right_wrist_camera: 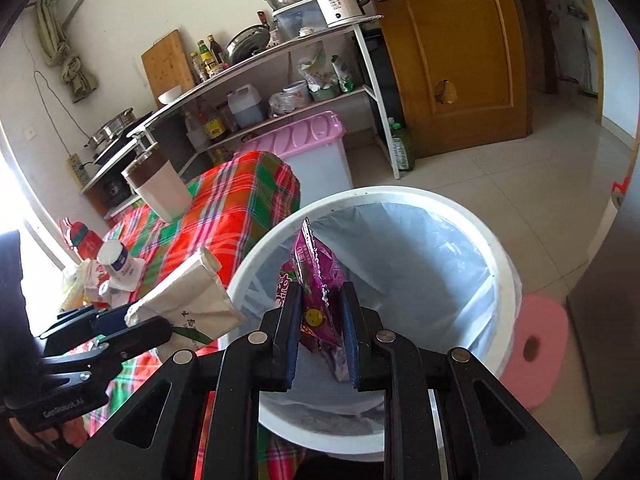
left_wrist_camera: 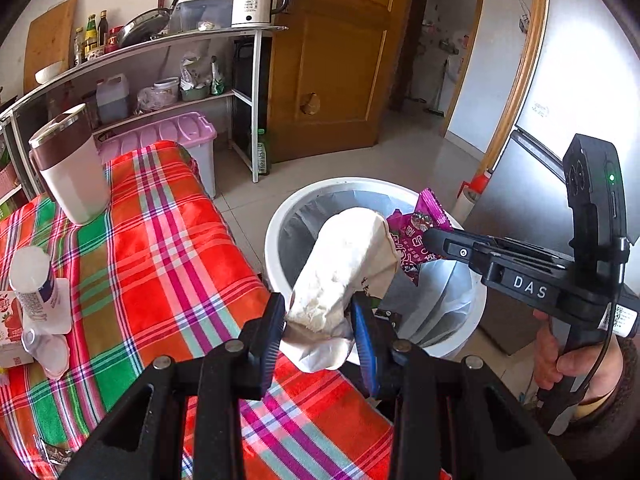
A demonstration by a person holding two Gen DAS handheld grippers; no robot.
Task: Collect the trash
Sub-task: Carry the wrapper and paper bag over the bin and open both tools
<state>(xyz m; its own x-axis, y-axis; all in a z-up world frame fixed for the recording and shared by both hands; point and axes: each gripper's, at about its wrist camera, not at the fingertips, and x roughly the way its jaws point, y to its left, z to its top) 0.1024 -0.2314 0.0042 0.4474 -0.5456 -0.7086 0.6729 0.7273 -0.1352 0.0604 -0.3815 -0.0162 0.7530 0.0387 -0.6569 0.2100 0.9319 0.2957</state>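
My left gripper [left_wrist_camera: 318, 320] is shut on a crumpled white paper bag [left_wrist_camera: 344, 264], held at the edge of the plaid-covered table beside the white trash bin [left_wrist_camera: 280, 216]. The same paper bag [right_wrist_camera: 192, 300] shows at lower left in the right wrist view, in the left gripper [right_wrist_camera: 132, 324]. My right gripper [right_wrist_camera: 320, 308] is shut on a purple snack wrapper [right_wrist_camera: 316, 276] and holds it over the open, bag-lined trash bin [right_wrist_camera: 500, 256]. In the left wrist view the right gripper [left_wrist_camera: 430, 240] pinches the purple wrapper [left_wrist_camera: 416, 236] above the bin.
On the plaid tablecloth [left_wrist_camera: 160, 248] stand a white and brown tumbler [left_wrist_camera: 72, 172], a small white bottle [left_wrist_camera: 34, 280] and a red carton [left_wrist_camera: 10, 320]. A pink-lidded box [left_wrist_camera: 176, 136], metal shelves [left_wrist_camera: 240, 96], a wooden door [left_wrist_camera: 336, 60], a fridge [left_wrist_camera: 520, 184] and a pink stool [right_wrist_camera: 536, 344] surround the bin.
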